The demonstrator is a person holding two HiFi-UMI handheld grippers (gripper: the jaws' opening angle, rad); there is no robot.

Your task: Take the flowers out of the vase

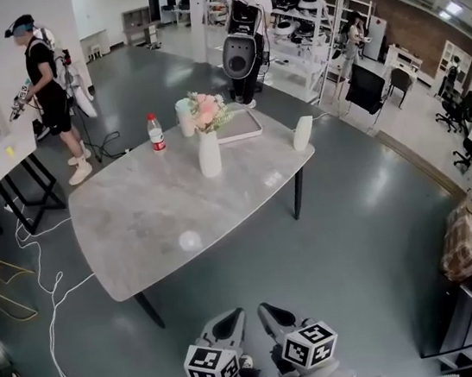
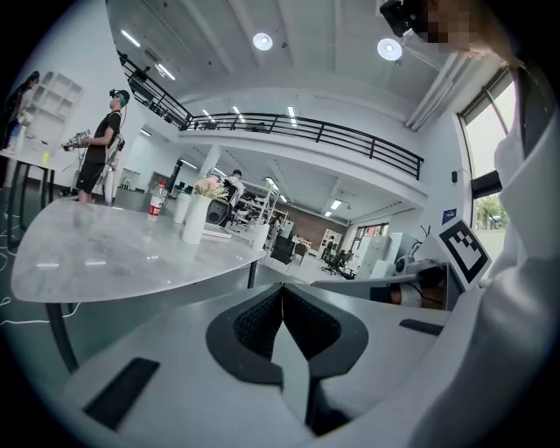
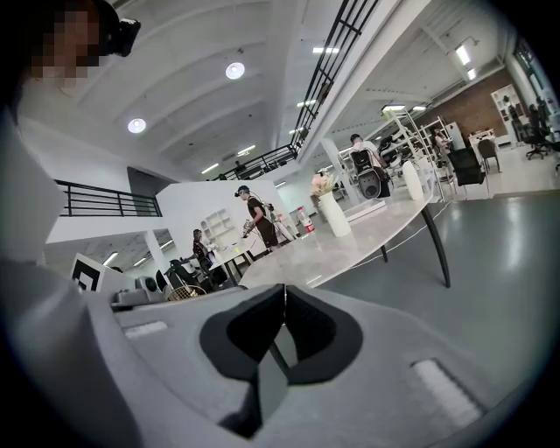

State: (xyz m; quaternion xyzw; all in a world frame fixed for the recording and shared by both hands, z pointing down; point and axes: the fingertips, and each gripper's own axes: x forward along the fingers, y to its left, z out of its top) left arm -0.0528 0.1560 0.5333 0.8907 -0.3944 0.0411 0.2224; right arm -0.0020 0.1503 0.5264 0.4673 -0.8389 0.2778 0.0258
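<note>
One table, six things on it, two grippers, three people.

The single grey table (image 1: 161,211) carried one white vase (image 1: 208,154), one bunch of pink flowers (image 1: 207,109) whose blooms were too small to count, one red-labelled bottle (image 1: 156,133), one pale cup (image 1: 185,117), one flat tray (image 1: 240,126) and one white cylinder (image 1: 302,133). Two grippers showed in the head view, the left gripper (image 1: 235,316) and the right gripper (image 1: 264,310), with one marker cube on each: the left cube (image 1: 211,365) and the right cube (image 1: 309,344). Three people were in the room: a person at the left (image 1: 48,88), a person at the back (image 1: 252,2) and a person by the right shelves (image 1: 352,36).
</note>
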